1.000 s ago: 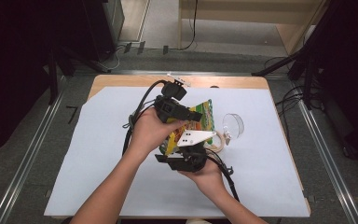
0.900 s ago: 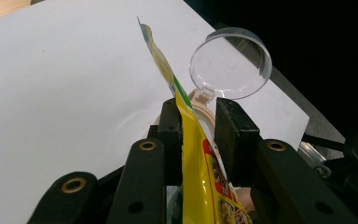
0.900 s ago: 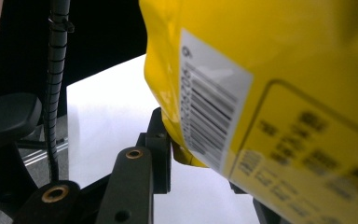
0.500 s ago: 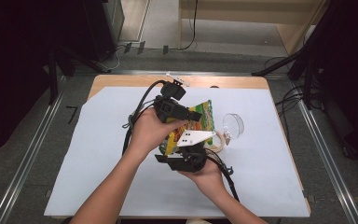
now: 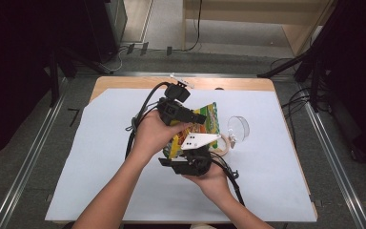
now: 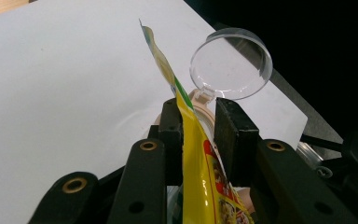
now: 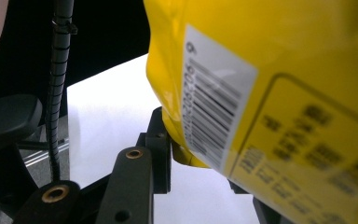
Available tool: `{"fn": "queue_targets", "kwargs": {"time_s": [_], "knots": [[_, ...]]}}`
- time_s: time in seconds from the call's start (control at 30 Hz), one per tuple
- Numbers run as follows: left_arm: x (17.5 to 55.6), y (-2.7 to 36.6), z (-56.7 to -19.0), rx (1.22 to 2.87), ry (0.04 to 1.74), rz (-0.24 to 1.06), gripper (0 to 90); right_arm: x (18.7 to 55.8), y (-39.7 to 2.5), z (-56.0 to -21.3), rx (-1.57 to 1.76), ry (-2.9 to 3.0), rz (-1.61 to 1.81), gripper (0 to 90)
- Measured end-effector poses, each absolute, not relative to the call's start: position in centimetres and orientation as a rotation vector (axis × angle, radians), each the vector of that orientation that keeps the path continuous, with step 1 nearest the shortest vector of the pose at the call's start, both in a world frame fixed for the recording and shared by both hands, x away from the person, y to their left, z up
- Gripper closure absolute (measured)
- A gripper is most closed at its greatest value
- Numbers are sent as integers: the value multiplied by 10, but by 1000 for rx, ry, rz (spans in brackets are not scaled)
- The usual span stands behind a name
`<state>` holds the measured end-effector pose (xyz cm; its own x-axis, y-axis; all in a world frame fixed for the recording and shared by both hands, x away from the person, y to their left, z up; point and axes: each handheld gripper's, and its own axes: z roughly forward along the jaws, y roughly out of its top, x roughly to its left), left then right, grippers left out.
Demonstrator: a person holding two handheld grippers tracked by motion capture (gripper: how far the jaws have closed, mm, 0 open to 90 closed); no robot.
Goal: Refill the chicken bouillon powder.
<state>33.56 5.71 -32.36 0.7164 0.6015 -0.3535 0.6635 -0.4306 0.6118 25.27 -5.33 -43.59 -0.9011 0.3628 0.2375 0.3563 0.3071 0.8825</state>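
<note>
Yellow snack bag (image 5: 198,126) held upright above the white counter (image 5: 100,157), left claw (image 6: 198,126) clamped on its thin top edge, right claw (image 7: 186,154) pinching its lower corner, clear-lidded jar (image 6: 230,65) just beyond.

table (image 5: 124,85) | white sheet (image 5: 100,157) covers top | floor cables (image 5: 298,98) beside
</note>
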Motion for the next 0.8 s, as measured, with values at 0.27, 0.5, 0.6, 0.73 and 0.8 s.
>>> {"fn": "queue_targets", "kwargs": {"time_s": [0.27, 0.5, 0.6, 0.73, 0.8], "knots": [[336, 57, -324, 2157, 955, -105, 733, 253, -53, -436, 700, 2535, 1708, 684], [336, 57, -324, 2157, 955, -103, 734, 252, -53, -436, 700, 2535, 1710, 685], [336, 57, -324, 2158, 954, -102, 735, 252, -53, -435, 699, 2535, 1711, 684], [336, 57, -323, 2157, 953, -102, 735, 252, -53, -435, 699, 2534, 1712, 685], [336, 57, -323, 2157, 954, -102, 735, 252, -53, -435, 700, 2535, 1714, 685]]}}
